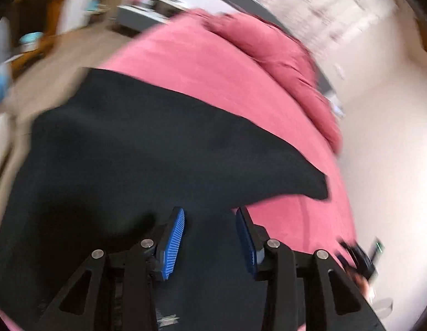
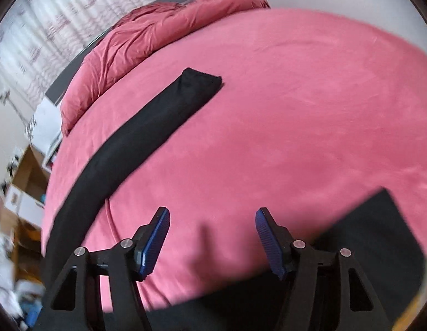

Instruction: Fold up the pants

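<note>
Black pants (image 1: 136,149) lie spread on the pink bed sheet (image 1: 213,66); the left wrist view, which is blurred, shows their wide part ending in a pointed corner at the right. My left gripper (image 1: 210,215) hovers over this black cloth, open, with nothing between its blue pads (image 1: 173,242). In the right wrist view one long pant leg (image 2: 147,127) runs from the lower left up to a folded end near the middle. More black cloth (image 2: 373,237) lies at the lower right. My right gripper (image 2: 212,215) is open over the bare pink sheet (image 2: 268,110), holding nothing.
A bunched pink duvet (image 2: 136,41) lies along the far side of the bed below patterned curtains (image 2: 61,19). Cardboard boxes (image 2: 28,171) and clutter stand on the floor at the left. Wooden furniture (image 1: 39,5) and a wood floor (image 1: 75,49) lie beyond the bed.
</note>
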